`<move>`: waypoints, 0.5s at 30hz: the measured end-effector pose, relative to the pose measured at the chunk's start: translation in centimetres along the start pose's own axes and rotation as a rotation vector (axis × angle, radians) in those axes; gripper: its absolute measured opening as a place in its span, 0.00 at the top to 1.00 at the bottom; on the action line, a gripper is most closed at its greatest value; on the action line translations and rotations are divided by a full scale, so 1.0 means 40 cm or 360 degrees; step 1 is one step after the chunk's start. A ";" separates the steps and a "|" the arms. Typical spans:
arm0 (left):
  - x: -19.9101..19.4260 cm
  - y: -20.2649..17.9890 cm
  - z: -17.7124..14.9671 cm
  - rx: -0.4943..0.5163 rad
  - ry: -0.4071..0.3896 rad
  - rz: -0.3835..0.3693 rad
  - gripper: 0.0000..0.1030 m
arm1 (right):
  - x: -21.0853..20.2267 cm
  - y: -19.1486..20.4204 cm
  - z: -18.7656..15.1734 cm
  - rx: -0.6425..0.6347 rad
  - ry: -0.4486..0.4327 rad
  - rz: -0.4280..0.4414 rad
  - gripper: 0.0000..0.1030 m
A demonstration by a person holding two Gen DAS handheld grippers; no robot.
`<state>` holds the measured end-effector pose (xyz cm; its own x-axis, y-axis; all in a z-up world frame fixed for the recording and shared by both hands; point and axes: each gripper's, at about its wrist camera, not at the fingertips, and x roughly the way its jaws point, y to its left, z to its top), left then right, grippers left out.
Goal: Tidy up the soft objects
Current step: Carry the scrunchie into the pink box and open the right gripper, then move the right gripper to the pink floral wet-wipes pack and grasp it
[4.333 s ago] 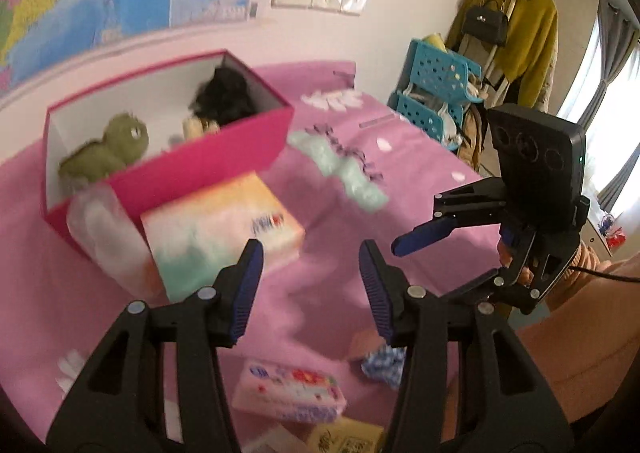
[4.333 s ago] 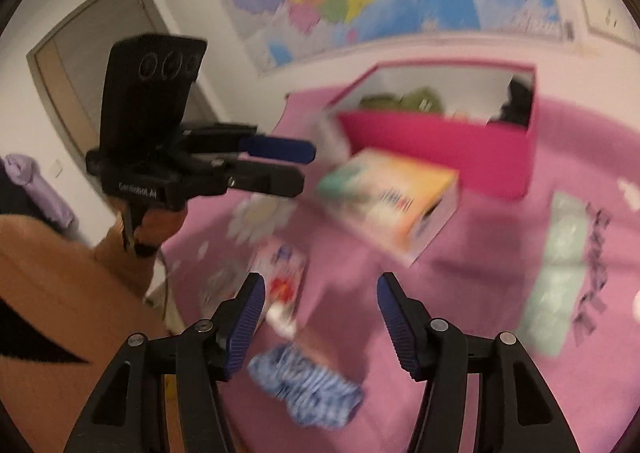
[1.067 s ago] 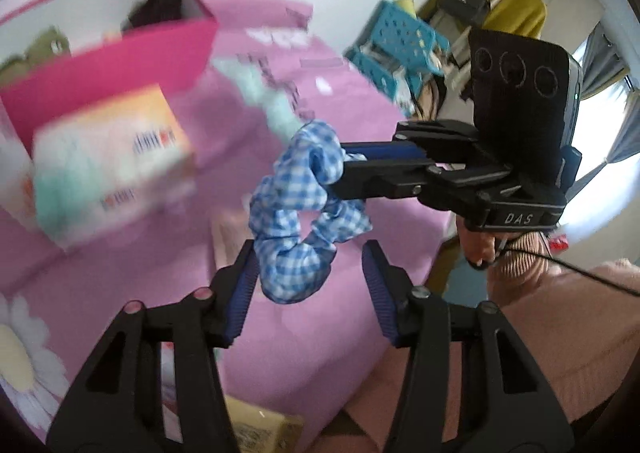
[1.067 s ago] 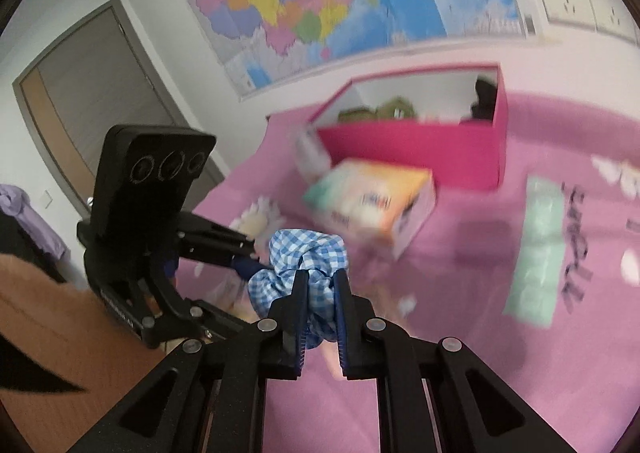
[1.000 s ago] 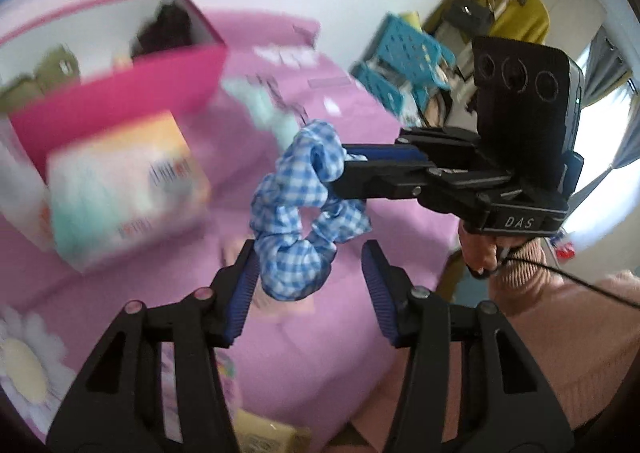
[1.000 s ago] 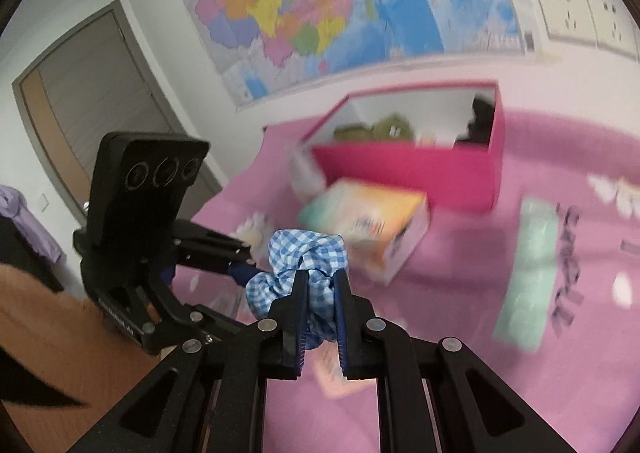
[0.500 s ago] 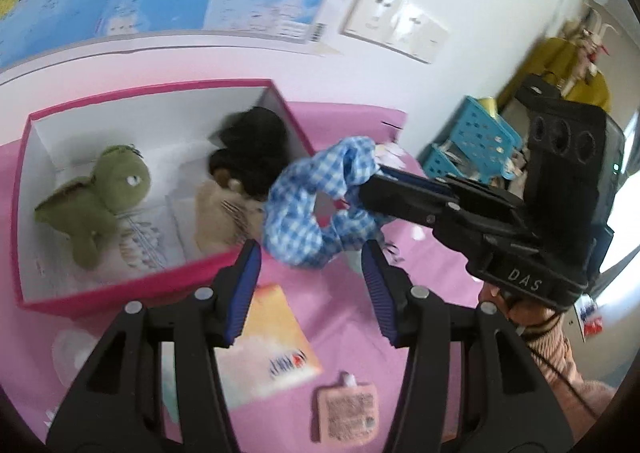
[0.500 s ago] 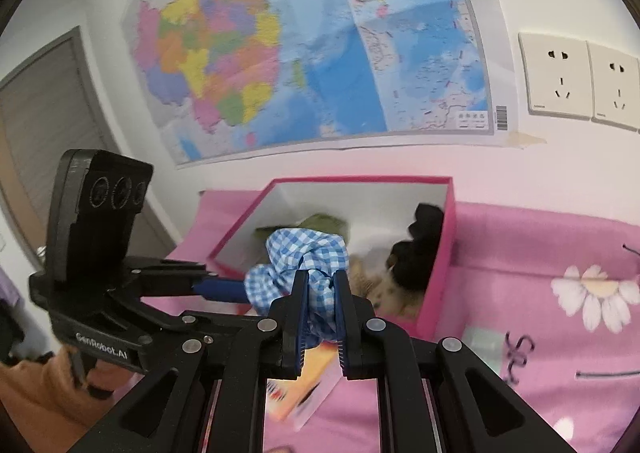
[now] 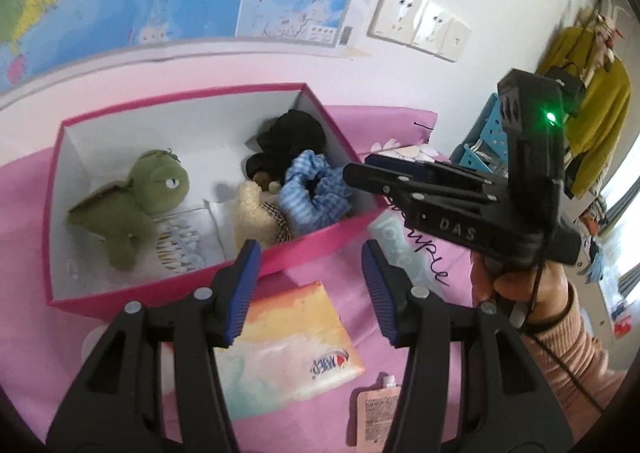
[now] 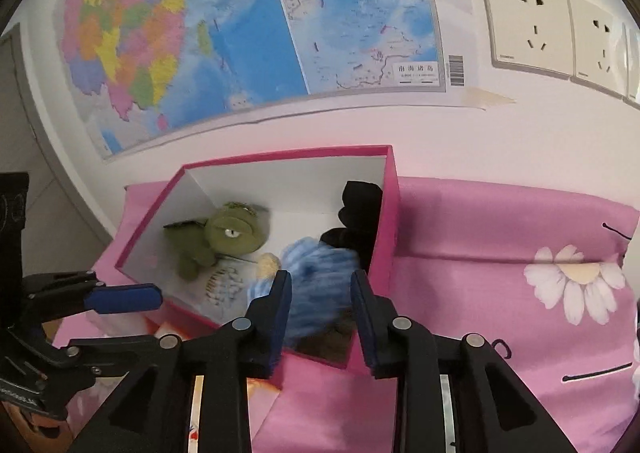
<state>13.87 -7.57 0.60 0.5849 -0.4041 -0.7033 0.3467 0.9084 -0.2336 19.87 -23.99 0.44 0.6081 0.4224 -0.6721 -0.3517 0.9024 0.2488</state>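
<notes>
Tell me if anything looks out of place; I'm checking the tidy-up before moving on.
Nothing looks damaged or spilled. The tissue pack and a small pink pouch lie outside the pink box, on the bedspread, while the blue scrunchie and green plush are inside.

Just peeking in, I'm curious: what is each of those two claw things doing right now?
Left gripper: open, holding nothing.
Right gripper: jaws opening, blue checked scrunchie let go into the pink box.
</notes>
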 end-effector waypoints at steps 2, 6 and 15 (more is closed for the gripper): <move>-0.028 -0.005 -0.020 0.0030 -0.0028 0.0002 0.47 | -0.021 0.005 -0.005 -0.0031 -0.0040 -0.0049 0.66; -0.079 -0.007 -0.069 0.0093 -0.0067 -0.0020 0.47 | -0.070 0.011 -0.017 -0.0048 -0.0089 -0.0030 0.66; -0.161 0.047 -0.185 0.0055 -0.0052 -0.0031 0.47 | -0.162 0.088 -0.138 -0.0142 -0.0001 0.0328 0.59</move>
<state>5.31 -2.45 -0.26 0.6012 -0.4253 -0.6765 0.3831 0.8964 -0.2232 10.77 -24.02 1.81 0.5172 0.5970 -0.6132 -0.5302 0.7860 0.3180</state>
